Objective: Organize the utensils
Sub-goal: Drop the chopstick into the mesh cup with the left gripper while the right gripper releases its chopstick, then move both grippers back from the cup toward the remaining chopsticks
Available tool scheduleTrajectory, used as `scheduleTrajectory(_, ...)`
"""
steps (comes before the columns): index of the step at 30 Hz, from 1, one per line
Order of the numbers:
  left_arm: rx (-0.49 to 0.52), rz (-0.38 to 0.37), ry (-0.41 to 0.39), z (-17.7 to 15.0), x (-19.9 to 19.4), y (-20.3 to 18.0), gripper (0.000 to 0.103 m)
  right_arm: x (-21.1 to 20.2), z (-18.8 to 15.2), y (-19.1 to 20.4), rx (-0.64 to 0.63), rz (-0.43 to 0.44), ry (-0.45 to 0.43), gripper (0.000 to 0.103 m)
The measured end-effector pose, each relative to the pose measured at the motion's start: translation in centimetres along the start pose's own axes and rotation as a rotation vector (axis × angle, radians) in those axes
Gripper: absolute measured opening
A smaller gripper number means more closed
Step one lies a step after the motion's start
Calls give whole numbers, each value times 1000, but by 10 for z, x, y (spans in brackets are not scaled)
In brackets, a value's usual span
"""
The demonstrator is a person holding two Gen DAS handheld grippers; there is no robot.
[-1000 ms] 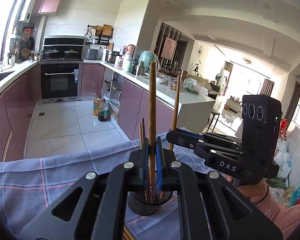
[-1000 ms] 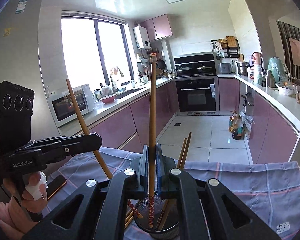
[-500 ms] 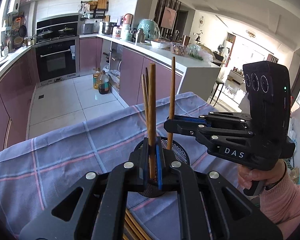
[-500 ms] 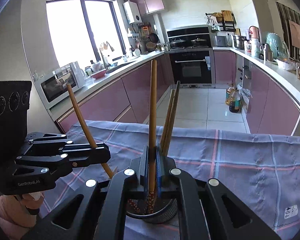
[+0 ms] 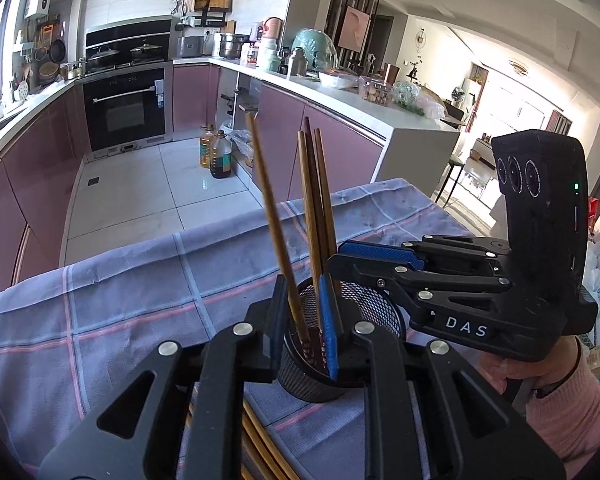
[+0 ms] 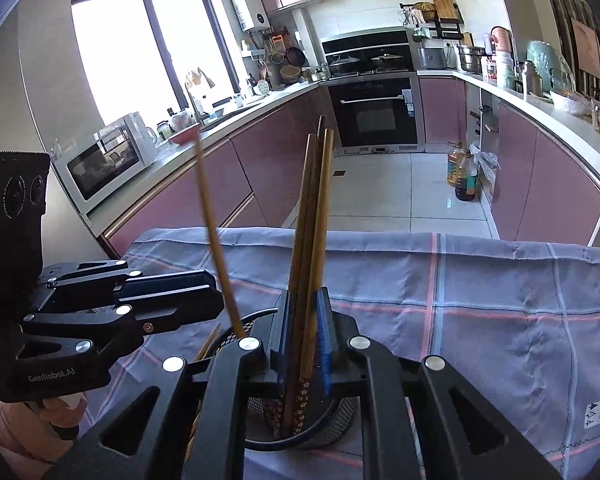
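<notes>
Releasing chopsticks into the mesh holder (image 5: 340, 344) on the checked tablecloth (image 5: 120, 280): both the left gripper (image 5: 306, 320) and right gripper (image 6: 304, 340) have just been opening, jaws parted, chopsticks (image 6: 312, 216) loose between them, tips already inside the cup. Withdraw each straight upward, clear of the leaning chopstick (image 5: 272, 216); more lie on the cloth
</notes>
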State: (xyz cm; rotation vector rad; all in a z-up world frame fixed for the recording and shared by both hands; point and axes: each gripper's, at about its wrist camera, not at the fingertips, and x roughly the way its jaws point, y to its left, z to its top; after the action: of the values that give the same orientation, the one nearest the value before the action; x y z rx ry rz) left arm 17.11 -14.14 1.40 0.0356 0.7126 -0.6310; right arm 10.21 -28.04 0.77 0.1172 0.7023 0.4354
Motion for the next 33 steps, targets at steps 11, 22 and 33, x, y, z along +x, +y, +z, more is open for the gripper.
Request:
scheduleTrajectory(11,-52,71,-100,-35,-45,21,29,-35,-10,20,-45,14,-79,30)
scheduleTrajectory(22,-116,185,-29,-113,-66,59,39,-47,-68,73,-139,143,-13,39)
scheduleTrajectory(33,-140,190,90,-164,-42,63,39,11,-113,89,-82,144,180,38)
